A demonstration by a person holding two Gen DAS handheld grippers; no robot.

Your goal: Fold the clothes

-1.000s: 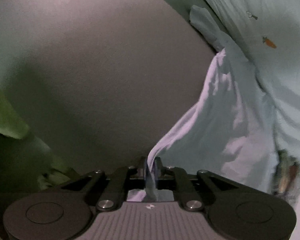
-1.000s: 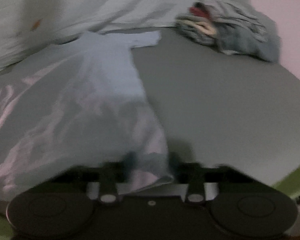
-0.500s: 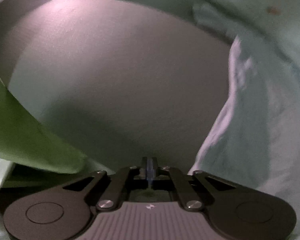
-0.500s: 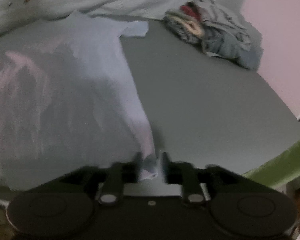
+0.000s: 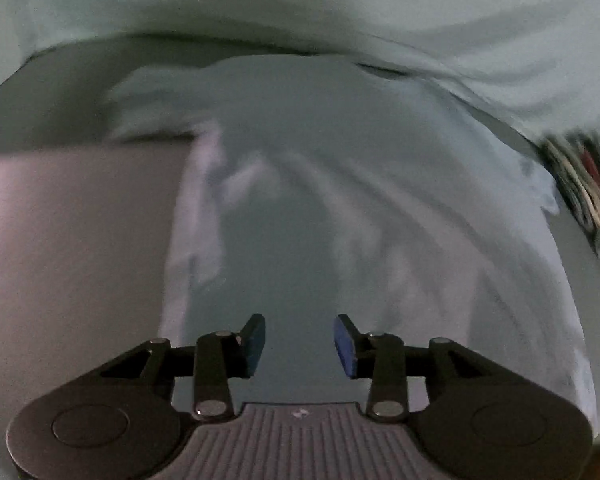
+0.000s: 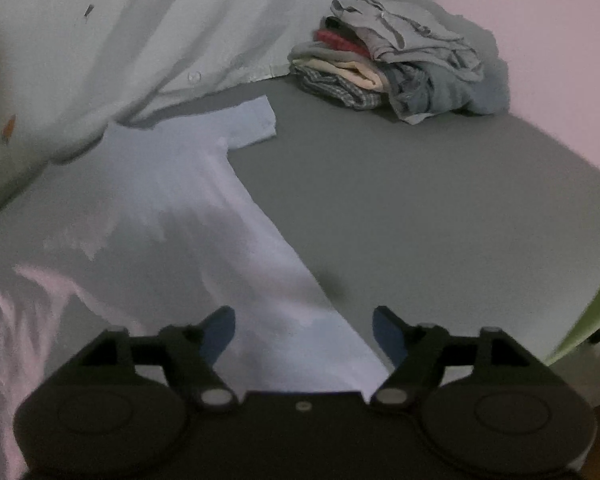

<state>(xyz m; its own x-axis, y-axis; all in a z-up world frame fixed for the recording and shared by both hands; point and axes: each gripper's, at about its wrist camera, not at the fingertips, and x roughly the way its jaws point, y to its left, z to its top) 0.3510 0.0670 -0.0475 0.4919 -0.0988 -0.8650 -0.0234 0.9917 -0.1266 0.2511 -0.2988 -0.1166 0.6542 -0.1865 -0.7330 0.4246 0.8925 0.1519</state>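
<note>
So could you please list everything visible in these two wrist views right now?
Pale blue short-sleeved T-shirt: one, spread flat on the grey surface.
Grey padded surface: one, under everything.
Pile of mixed clothes: one, grey, red, cream, checked, far right corner.
White sheet with small orange prints: one, draped along the back.
Green edge: one, at the surface's right rim.
Left gripper: black with blue pads, open above the shirt.
Right gripper: same, open over the shirt's edge.
</note>
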